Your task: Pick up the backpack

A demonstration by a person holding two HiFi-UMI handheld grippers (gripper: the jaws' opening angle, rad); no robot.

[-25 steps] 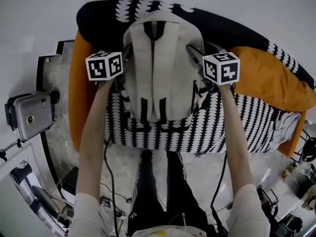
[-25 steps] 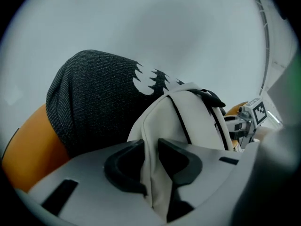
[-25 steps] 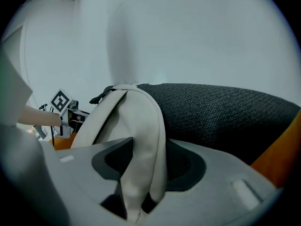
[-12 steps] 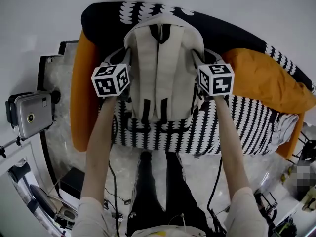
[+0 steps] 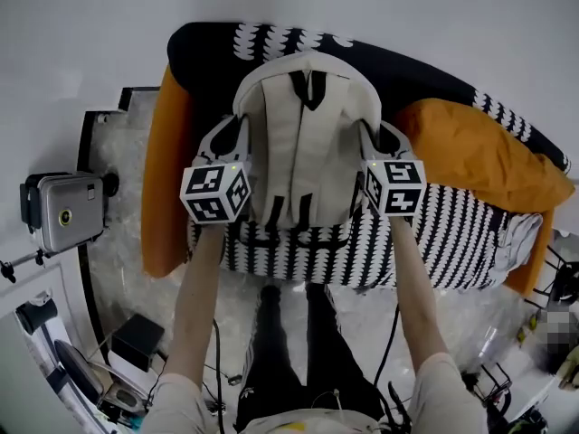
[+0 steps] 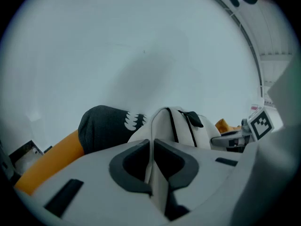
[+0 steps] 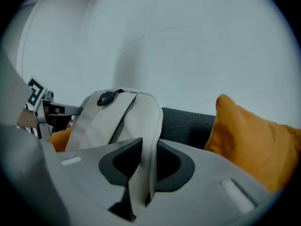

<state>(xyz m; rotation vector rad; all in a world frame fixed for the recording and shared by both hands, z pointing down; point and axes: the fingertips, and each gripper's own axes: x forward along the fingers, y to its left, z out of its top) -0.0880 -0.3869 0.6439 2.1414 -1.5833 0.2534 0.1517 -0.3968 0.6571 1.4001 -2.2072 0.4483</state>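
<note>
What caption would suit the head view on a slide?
Left hand-held gripper and right hand-held gripper, jaws just closed further on the straps, hold the backpack at the sofa.

Centre frame, the backpack (image 5: 303,143) is cream with black trim. The throw (image 5: 461,238) below is black-and-white scalloped. The cushion (image 5: 479,152) at right is orange.

Your right tongs (image 7: 141,173) have just been closing and pinch a cream strap (image 7: 150,135) of the backpack (image 7: 110,121) between their jaws. Behind it you see the dark sofa back (image 7: 186,126) and, to the right, an orange cushion (image 7: 249,145) against a pale wall (image 7: 188,41).
</note>
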